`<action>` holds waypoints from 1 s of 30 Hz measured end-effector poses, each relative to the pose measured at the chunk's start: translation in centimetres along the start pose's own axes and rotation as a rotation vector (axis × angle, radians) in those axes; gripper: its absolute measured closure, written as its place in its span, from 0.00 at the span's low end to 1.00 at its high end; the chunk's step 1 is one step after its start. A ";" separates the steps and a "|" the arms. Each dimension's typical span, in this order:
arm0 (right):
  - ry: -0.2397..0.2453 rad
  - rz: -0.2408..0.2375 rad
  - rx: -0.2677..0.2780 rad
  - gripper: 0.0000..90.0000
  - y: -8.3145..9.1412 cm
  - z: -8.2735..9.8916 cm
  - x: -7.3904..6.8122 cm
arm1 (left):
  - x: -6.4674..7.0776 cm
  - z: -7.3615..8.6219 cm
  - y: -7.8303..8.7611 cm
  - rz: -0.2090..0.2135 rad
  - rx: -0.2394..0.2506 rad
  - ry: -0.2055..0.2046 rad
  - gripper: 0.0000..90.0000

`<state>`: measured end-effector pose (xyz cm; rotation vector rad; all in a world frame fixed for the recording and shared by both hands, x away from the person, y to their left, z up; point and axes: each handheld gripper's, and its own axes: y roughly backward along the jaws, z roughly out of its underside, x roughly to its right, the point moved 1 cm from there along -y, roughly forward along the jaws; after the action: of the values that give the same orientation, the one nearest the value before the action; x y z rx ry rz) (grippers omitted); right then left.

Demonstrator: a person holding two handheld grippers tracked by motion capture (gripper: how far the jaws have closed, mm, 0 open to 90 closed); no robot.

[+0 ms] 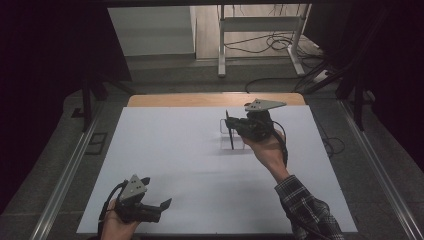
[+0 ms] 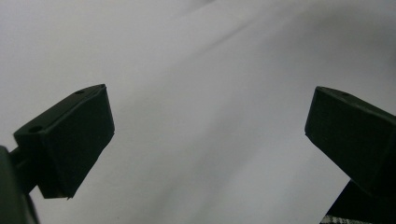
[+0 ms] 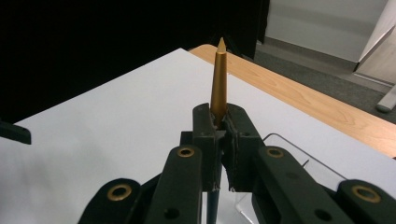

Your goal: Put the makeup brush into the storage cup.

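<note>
High view puts the left gripper (image 1: 159, 206) at the near left of the white bench (image 1: 165, 150), jaws spread on nothing, while farther right the right gripper (image 1: 231, 131) pinches a slim pen (image 3: 219, 77), gold tapered tip up, beside a clear holder (image 3: 299, 163).

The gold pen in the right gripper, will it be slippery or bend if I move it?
The gold pen looks rigid: it stands straight above the shut right gripper. Its smooth, tapered barrel could slip through the pads. Being round, it would probably roll if laid on the white table.
</note>
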<state>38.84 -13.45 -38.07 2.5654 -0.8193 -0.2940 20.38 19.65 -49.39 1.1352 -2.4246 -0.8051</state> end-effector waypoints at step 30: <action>-0.027 0.041 0.023 0.93 -2.3 -1.7 2.1 | 0.0 0.0 -0.1 -0.001 -0.001 -0.010 0.02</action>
<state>42.21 -12.43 -37.74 2.5676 -0.8884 -0.3091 20.38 19.62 -49.45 1.1342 -2.4316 -0.8143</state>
